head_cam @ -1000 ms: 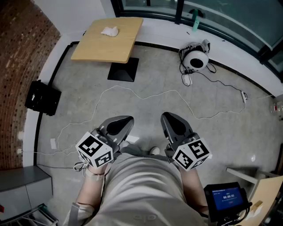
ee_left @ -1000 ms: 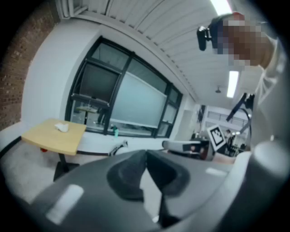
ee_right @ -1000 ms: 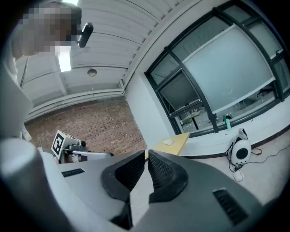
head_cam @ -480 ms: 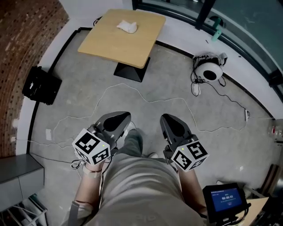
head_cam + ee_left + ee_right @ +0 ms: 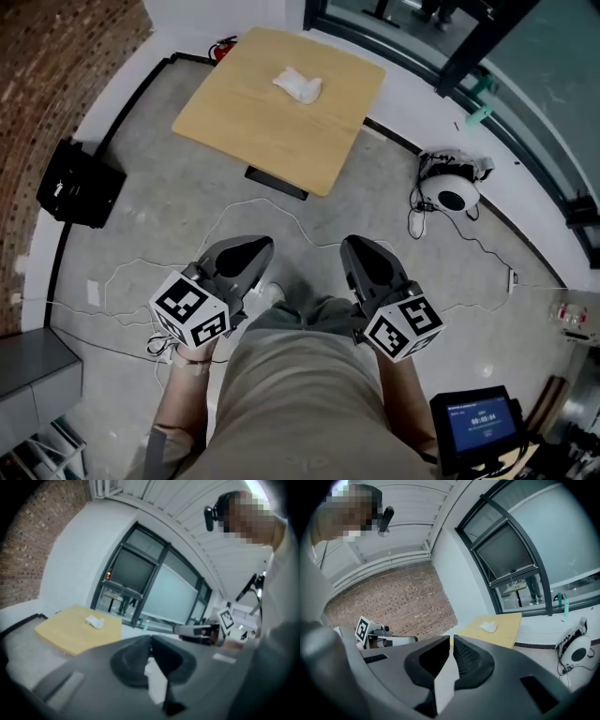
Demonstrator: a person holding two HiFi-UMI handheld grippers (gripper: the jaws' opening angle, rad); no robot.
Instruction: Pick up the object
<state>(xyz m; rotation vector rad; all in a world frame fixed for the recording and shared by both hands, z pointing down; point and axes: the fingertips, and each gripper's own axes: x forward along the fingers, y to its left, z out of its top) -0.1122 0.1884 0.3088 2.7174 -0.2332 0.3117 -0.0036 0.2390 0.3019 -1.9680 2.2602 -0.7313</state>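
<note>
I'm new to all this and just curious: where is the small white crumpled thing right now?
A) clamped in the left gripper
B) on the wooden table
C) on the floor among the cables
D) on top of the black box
B: the head view shows the white crumpled thing lying on the wooden table.

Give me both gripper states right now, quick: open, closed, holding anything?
Left gripper: closed, nothing between the jaws.
Right gripper: closed, nothing between the jaws.
</note>
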